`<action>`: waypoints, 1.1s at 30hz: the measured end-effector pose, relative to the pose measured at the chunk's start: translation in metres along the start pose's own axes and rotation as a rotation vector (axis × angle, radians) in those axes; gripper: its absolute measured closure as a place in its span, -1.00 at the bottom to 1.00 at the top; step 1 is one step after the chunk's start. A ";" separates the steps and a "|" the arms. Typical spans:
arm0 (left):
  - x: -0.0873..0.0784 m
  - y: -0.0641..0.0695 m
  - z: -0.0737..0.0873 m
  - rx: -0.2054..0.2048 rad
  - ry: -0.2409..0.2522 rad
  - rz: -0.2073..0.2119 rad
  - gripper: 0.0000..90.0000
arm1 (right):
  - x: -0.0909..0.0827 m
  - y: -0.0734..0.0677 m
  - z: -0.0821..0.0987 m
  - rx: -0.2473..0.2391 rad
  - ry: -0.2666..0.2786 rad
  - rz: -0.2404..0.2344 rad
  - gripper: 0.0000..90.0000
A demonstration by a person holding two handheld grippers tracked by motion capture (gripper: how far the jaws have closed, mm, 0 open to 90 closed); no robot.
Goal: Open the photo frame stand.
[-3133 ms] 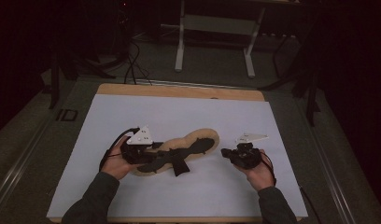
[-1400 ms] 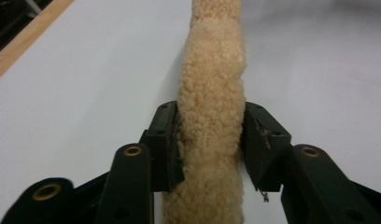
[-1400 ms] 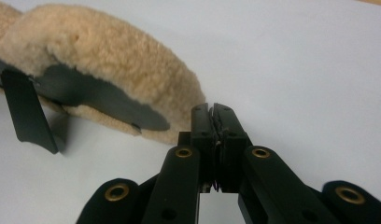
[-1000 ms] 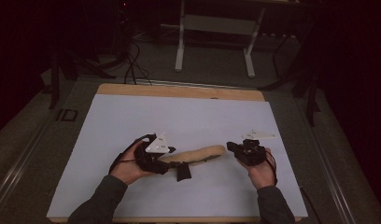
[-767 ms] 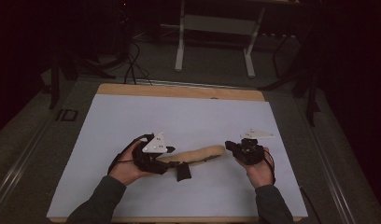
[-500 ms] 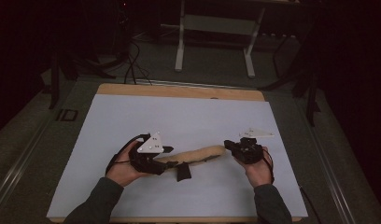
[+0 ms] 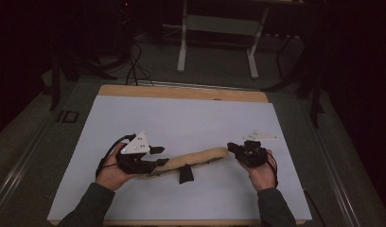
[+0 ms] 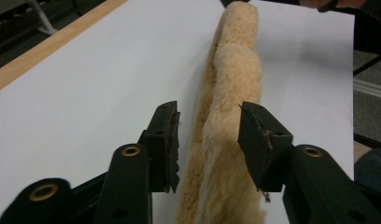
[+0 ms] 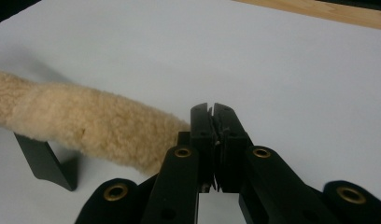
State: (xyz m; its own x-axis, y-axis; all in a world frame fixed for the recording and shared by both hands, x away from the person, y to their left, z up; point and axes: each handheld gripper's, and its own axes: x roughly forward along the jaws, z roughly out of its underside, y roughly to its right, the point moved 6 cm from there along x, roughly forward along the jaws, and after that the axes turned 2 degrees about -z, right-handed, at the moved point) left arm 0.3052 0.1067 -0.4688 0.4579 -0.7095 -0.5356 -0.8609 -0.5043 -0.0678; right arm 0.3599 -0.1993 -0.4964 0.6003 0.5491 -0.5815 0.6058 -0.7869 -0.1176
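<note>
1. A long tan fleece strip [image 7: 200, 159], rolled or folded lengthwise, lies across the near half of the white sheet [image 7: 181, 118] on the table, running from about 8 o'clock to 3 o'clock in the high view
2. The left gripper [image 8: 208, 140] sits at the strip's 8 o'clock end; its jaws straddle the fleece and have just been closing, yet both pads still stand apart from the pile, a gap showing beside the left pad
3. The right gripper [image 9: 215, 122] is at the strip's 3 o'clock end, jaws pressed together; whether they pinch the fleece edge I cannot tell
4. A black strap [image 7: 185, 174] hangs off the strip at 6 o'clock, near its middle, resting on the sheet
</note>
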 end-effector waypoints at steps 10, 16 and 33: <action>-0.013 -0.015 0.021 -0.083 0.012 -0.056 0.53 | -0.006 -0.004 0.017 0.008 -0.019 0.007 0.97; -0.020 -0.018 0.033 -0.132 0.035 -0.069 0.80 | -0.005 -0.005 0.031 0.023 -0.047 0.004 0.96; -0.031 -0.013 0.069 -0.178 0.045 -0.109 1.00 | 0.009 -0.019 0.046 0.005 -0.089 -0.029 0.96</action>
State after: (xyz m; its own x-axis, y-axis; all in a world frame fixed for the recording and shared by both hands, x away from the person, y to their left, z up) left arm 0.2873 0.1691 -0.5095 0.5591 -0.6653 -0.4948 -0.7547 -0.6555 0.0285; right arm 0.3300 -0.1926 -0.5362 0.5336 0.5449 -0.6468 0.6197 -0.7723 -0.1393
